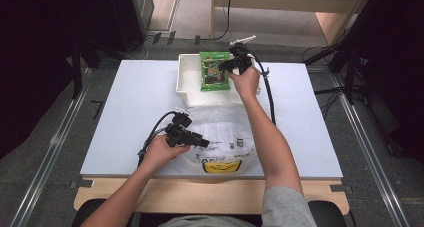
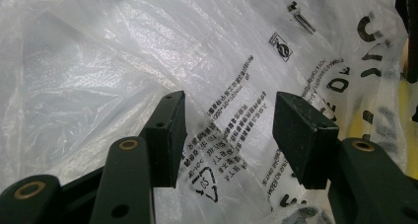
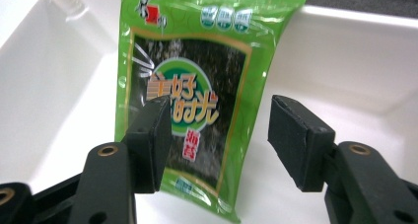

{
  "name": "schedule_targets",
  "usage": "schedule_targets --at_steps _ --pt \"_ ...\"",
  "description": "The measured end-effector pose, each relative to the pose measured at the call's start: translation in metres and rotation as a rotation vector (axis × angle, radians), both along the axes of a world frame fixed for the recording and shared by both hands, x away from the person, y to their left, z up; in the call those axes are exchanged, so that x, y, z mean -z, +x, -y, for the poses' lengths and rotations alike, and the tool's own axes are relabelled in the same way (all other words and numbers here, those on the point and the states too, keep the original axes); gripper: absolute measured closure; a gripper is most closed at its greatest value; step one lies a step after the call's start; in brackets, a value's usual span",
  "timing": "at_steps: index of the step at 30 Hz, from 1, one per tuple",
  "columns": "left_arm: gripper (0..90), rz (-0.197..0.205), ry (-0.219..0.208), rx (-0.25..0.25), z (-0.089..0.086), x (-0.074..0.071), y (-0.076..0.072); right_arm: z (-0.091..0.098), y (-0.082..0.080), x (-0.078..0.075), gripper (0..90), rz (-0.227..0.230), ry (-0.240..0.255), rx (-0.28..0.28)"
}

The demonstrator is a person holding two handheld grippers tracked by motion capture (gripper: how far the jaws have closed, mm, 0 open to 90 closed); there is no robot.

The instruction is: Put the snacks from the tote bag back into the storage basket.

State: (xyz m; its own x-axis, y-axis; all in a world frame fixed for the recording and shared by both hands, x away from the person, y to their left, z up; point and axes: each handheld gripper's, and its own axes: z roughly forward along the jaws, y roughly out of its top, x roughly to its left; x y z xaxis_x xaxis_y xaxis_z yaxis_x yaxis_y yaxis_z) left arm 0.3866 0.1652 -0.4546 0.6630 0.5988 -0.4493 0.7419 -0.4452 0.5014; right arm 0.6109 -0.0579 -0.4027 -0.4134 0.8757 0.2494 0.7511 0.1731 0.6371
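Green snack packet (image 1: 215,70) | long axis front-to-back in bin (image 1: 184,79) | right gripper (image 1: 231,63) open, astride, not gripping

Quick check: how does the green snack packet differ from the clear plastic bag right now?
The green snack packet is small, opaque and brightly printed; the plastic bag is larger, see-through and crinkled, with black lettering. The packet lies in the white bin; the bag lies spread on the table. Each has an open claw at it.

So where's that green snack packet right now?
The green snack packet lies in the white tray at the table's far edge in the high view, beside the right gripper.
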Motion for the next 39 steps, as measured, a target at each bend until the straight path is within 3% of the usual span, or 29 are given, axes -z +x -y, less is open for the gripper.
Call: schedule_targets --at_steps 21,39 --pt "46.4 -0.003 -0.006 -0.013 -0.004 -0.001 0.002 -0.004 -0.051 -0.009 44.5 0.033 0.033 -0.109" --pt "45.5 0.004 -0.012 -0.026 -0.007 -0.003 0.002 0.005 -0.110 -0.014 44.5 0.081 0.078 -0.223"
